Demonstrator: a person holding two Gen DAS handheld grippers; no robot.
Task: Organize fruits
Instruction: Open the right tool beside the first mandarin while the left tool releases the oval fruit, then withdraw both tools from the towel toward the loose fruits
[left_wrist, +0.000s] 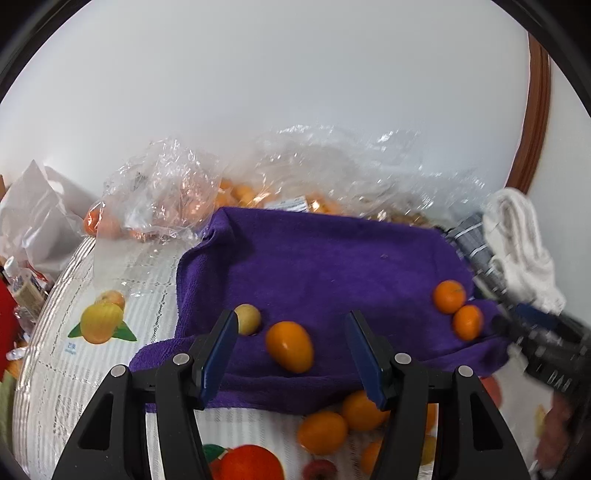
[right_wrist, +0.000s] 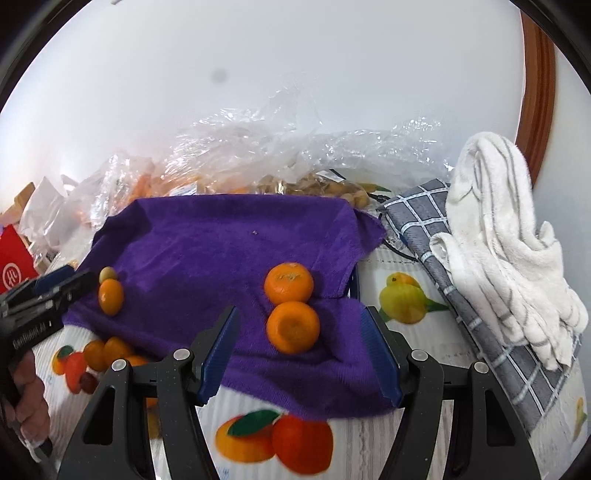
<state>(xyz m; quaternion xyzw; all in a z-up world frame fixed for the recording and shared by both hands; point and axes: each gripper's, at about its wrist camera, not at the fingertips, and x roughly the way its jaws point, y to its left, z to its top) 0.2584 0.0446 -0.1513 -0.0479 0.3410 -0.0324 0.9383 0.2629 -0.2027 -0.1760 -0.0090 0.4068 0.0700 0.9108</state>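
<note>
Currently, in the left wrist view, my left gripper (left_wrist: 291, 354) stands apart and empty above the purple towel (left_wrist: 332, 266); an oval orange fruit (left_wrist: 289, 346) lies between its fingers. In the right wrist view, my right gripper (right_wrist: 299, 350) is apart, with two tangerines (right_wrist: 289, 283) on the towel just ahead.

Purple towel (right_wrist: 207, 240), orange tangerines (right_wrist: 289, 282), grey checked cloth (right_wrist: 424, 218).

Left gripper (left_wrist: 291, 354) agape, right gripper (right_wrist: 299, 350) agape — both empty
</note>
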